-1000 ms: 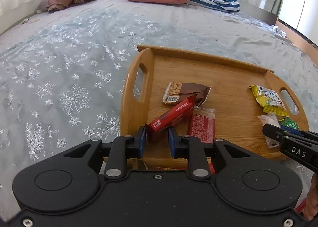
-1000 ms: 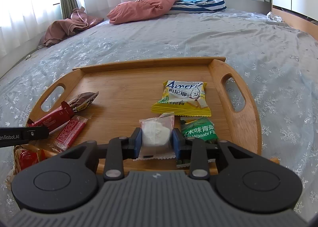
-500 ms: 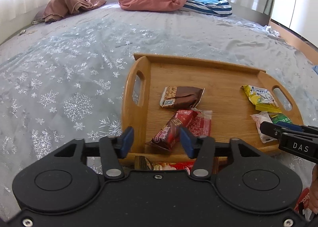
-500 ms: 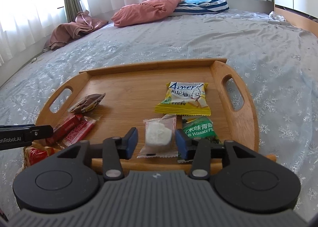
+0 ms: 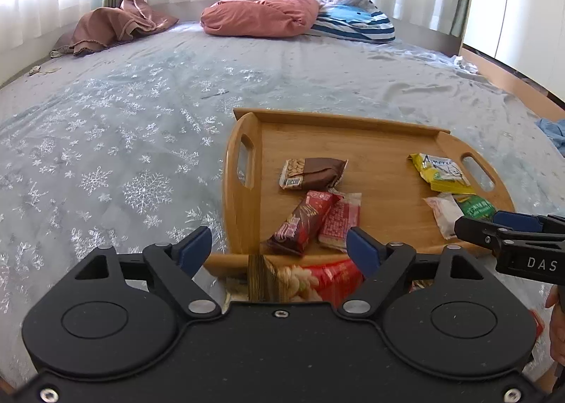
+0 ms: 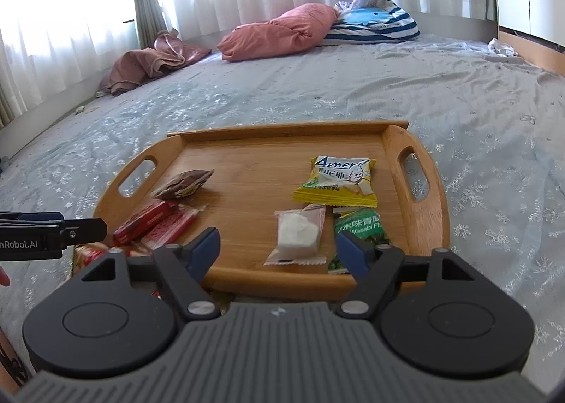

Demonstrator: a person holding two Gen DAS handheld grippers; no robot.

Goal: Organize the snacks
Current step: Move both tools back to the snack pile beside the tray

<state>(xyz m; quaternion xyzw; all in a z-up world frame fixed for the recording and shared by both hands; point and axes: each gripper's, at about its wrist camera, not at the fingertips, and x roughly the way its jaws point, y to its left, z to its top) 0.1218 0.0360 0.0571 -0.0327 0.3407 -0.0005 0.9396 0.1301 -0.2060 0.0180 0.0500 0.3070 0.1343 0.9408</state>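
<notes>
A wooden tray (image 5: pixel 374 145) (image 6: pixel 254 155) lies on the bed and holds several snacks. On its left side lie a brown nut bar (image 5: pixel 312 173) (image 6: pixel 183 184), a dark red bar (image 5: pixel 302 223) (image 6: pixel 144 221) and a red-and-white packet (image 5: pixel 340 221). On its right side lie a yellow packet (image 5: pixel 439 171) (image 6: pixel 337 180), a clear packet with white candy (image 6: pixel 298 233) and a green wasabi packet (image 6: pixel 358 226). My left gripper (image 5: pixel 279 249) is open and empty just before the tray's near edge. My right gripper (image 6: pixel 277 249) is open and empty, pulled back from the candy packet.
More snack packets (image 5: pixel 307 283) lie on the bed in front of the tray's near edge. Pink pillows (image 5: pixel 261 14), a striped pillow (image 5: pixel 356 21) and a brown cloth (image 5: pixel 116 25) lie at the far end of the snowflake bedspread (image 5: pixel 123 141).
Both grippers let go of their snacks, opened wide and drew back. The dark red bar and the candy packet now lie on the tray.
</notes>
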